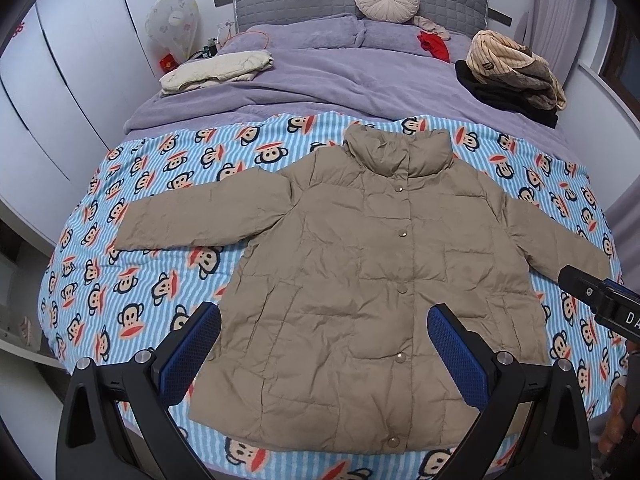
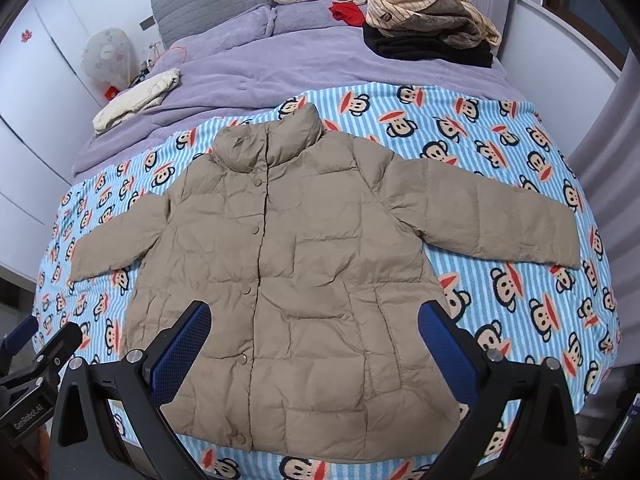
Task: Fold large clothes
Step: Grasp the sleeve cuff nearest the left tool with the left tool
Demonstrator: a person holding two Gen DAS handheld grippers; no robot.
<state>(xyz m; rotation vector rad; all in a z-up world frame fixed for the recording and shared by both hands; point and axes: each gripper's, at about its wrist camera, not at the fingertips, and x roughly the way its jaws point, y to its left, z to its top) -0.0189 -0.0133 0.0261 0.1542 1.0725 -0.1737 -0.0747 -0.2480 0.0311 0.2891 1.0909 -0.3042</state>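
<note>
Both the left gripper (image 1: 324, 354) and right gripper (image 2: 314, 346) hover spread apart above the flat jacket (image 1: 360, 280); pinch each outlying sleeve cuff first.

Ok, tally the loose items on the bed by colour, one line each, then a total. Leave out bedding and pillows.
Tan: 1, the puffer jacket spread flat
Cream: 1, the folded garment
Red: 1, the small cloth
Black: 1, the folded clothes
Striped beige-brown: 1, the crumpled garment lying on the black one
Total: 5

Even soft light, sharp centre; fisheye bending edges (dark corners), possibly vignetting.
</note>
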